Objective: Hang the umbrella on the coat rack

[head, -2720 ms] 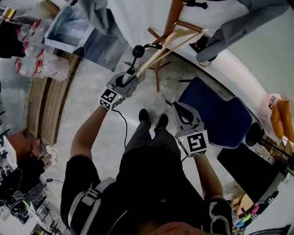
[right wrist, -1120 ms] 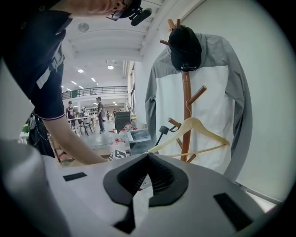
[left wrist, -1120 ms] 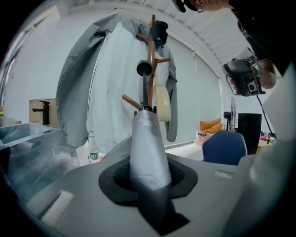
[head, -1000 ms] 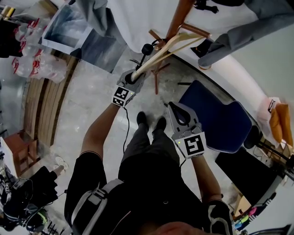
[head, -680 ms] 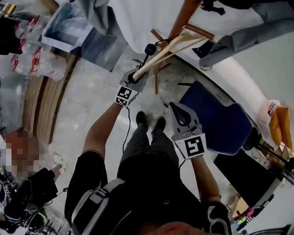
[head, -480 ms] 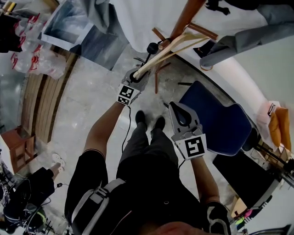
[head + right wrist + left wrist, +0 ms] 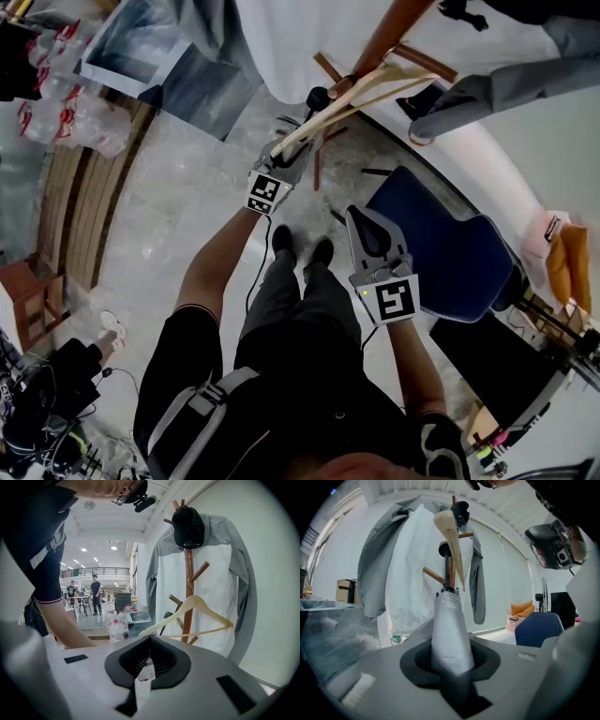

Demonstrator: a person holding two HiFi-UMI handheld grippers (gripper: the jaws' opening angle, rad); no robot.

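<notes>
My left gripper [image 7: 289, 152] is shut on the folded grey umbrella [image 7: 449, 627], which points up and away from me towards the coat rack [image 7: 386, 36]. The umbrella's black knob handle [image 7: 319, 96] sits close to the brown pole [image 7: 451, 571] and a side peg [image 7: 433, 575]; whether it touches them I cannot tell. A pale wooden hanger [image 7: 370, 91] hangs on the rack, its tip [image 7: 449, 529] right above the handle. A grey-and-white jacket [image 7: 206, 592] and a black cap [image 7: 187, 526] hang on the rack too. My right gripper [image 7: 362, 216] stays low by my waist, shut and empty.
A blue chair [image 7: 441, 234] stands right of the rack base. Packs of water bottles [image 7: 56, 122] and a slatted wooden bench [image 7: 84, 211] are to the left. An orange item [image 7: 565, 255] lies at far right. People stand far off in the hall [image 7: 96, 594].
My left gripper has carried the umbrella up and right in the head view, bringing the black handle closer to the rack's pole and pegs. The right gripper has stayed put.
</notes>
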